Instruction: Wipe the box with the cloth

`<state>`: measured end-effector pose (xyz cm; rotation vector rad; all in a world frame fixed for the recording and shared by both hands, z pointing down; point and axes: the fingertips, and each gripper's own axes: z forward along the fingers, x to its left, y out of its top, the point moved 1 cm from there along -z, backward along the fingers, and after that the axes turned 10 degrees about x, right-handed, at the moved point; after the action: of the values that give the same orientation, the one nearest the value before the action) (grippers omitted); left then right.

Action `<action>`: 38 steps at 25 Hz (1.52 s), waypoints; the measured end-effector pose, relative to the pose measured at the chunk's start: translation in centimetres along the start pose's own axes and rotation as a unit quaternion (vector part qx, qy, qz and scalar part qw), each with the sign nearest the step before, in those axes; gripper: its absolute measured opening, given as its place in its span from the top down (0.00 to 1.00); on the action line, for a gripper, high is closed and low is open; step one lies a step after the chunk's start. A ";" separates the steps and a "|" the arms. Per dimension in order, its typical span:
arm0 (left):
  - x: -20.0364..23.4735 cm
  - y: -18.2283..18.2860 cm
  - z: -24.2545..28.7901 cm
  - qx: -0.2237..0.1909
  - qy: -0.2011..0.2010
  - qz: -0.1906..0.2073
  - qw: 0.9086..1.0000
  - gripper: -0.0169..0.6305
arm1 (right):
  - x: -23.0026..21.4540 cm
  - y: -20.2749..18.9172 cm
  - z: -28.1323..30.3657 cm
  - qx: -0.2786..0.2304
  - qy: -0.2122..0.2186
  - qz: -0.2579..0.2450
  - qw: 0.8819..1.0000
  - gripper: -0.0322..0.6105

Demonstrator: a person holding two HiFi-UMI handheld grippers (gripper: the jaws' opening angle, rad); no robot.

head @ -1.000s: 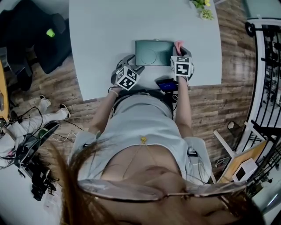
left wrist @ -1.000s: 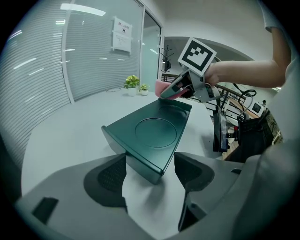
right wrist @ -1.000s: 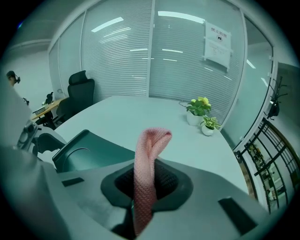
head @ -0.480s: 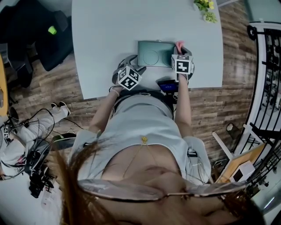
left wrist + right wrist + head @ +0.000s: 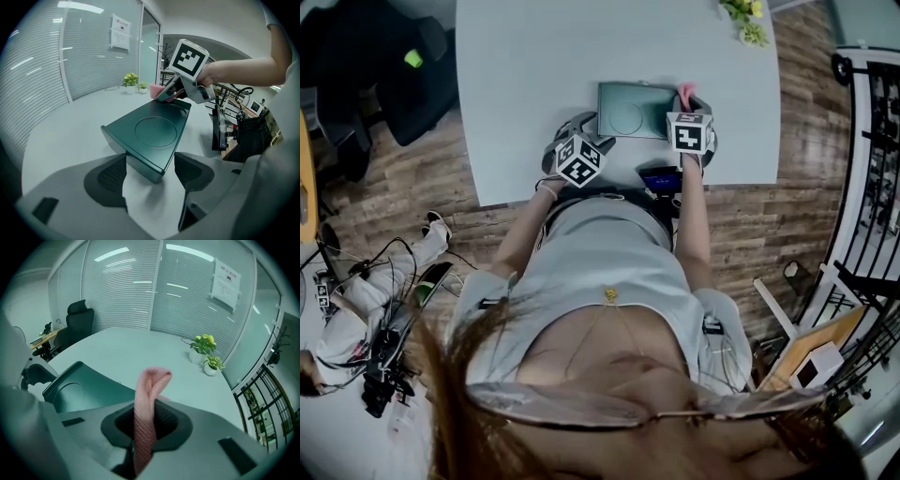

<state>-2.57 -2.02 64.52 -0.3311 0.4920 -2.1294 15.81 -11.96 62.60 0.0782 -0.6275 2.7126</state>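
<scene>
1. Little is seen to have moved over the past second. In the head view the box [image 5: 630,111] and both grippers are shifted slightly up and to the right together, and their relation to one another is kept. A small turn of the head camera is judged the likelier cause.
2. The box is set on the table [image 5: 525,75], close to the edge nearest the person, with its ringed top upward.
3. The near left corner of the box is taken between the jaws of the left gripper [image 5: 150,171]. These stand fairly wide, with the pads against the box's sides or all but touching. The box is judged to be braced there.
4. The jaws of the right gripper [image 5: 144,427] are closed on the pink cloth [image 5: 151,390], and a folded loop of it stands up beyond them. The cloth is held at the box's far right corner. Whether it touches cannot be told.
5. The wiping step is judged to be in hand, at the right end of a stroke.
6. Next, the cloth would need to be pressed onto the top and drawn leftward with the box kept braced, so that fabric and not jaw tips meets the surface.
</scene>
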 end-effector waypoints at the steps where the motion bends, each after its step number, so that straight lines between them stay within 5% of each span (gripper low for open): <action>1: 0.1 0.0 0.0 0.000 0.000 0.000 1.000 0.48 | 0.1 0.1 0.0 0.001 -0.001 0.000 1.000 0.88; 19: 0.1 0.1 -0.2 0.001 -0.003 0.000 1.000 0.48 | 1.1 0.4 -0.3 0.013 0.002 -0.029 0.999 0.88; 38: -0.1 0.3 0.0 0.002 -0.005 0.001 1.000 0.48 | 4.9 2.1 0.3 -0.007 0.081 -0.010 0.997 0.88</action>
<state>-2.29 -2.10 64.34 -0.3386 0.4815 -2.1266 10.51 -12.25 62.62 -0.1365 -0.5957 2.6616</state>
